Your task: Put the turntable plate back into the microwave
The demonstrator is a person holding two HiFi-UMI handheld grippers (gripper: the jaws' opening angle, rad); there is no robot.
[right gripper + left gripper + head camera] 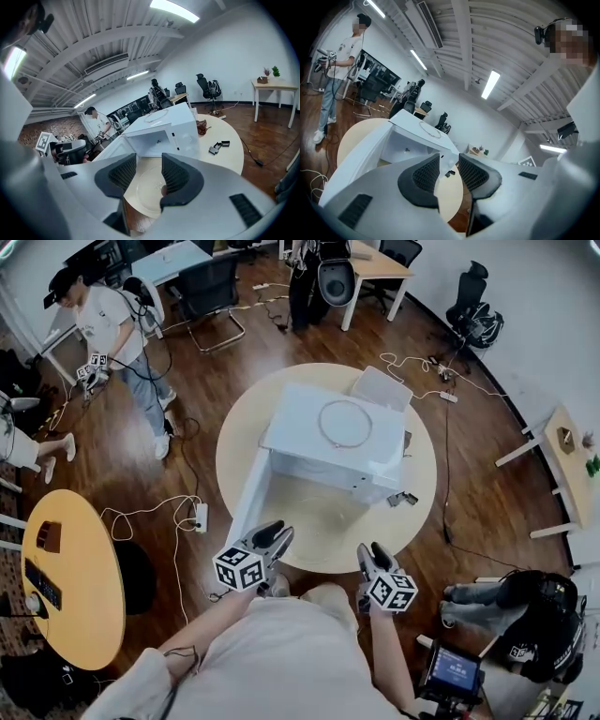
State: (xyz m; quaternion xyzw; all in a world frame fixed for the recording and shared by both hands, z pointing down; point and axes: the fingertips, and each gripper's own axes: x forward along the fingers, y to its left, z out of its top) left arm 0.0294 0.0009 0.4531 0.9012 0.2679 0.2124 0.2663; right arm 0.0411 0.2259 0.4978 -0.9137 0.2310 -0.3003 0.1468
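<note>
A white microwave (337, 432) stands on a round cream table (417, 465), its door (251, 495) swung open to the left and its cavity (152, 140) bare. A thin roller ring (344, 423) lies on the microwave's top. The clear glass turntable plate (328, 521) lies flat on the table before the opening; in the right gripper view the plate (146, 190) shows between the jaws, farther off. My left gripper (278, 537) and right gripper (369, 553) hover at the table's near edge, both open and holding nothing. The left gripper view looks at the microwave (410, 140) from its door side.
Small black parts (219, 146) and a brown object (202, 125) lie on the table right of the microwave. A white flat box (380, 387) sits behind it. On the floor lie cables and a power strip (201, 517). Another person (112, 329) stands far left; a yellow table (75, 577) stands nearer left.
</note>
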